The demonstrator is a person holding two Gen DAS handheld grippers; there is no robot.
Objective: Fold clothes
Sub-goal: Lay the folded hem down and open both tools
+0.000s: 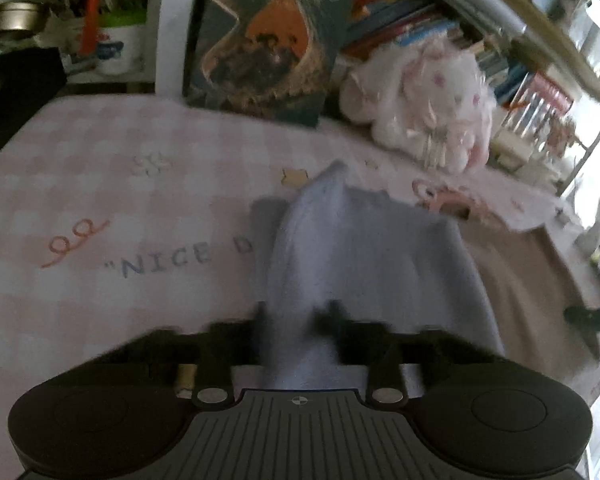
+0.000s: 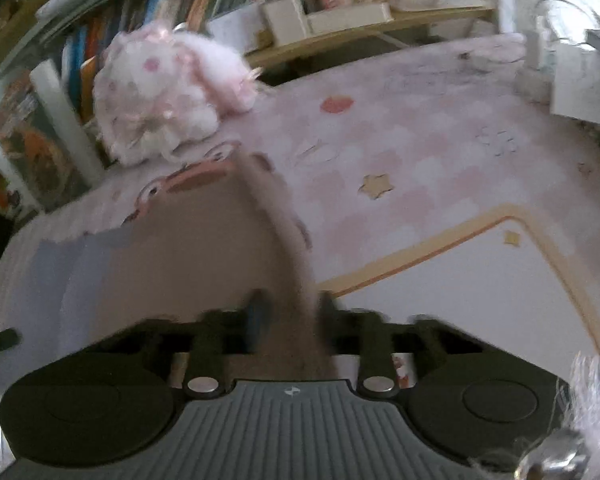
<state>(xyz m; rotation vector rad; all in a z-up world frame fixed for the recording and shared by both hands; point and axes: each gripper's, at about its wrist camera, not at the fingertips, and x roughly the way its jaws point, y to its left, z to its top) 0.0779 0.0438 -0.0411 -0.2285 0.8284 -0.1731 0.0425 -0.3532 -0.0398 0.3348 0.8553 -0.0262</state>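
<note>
A garment lies on the pink checked tablecloth. It has a pale blue-grey part and a beige-brown part. My left gripper is shut on a raised fold of the blue-grey cloth, which runs between its fingers. My right gripper is shut on the edge of the beige-brown cloth, lifted in a ridge. The blue-grey part also shows at the left of the right wrist view. Both views are blurred by motion.
A white and pink plush toy sits at the far edge of the table. A large book stands upright behind it, with bookshelves beyond. A white cup stands far left. The cloth's printed yellow border lies to the right.
</note>
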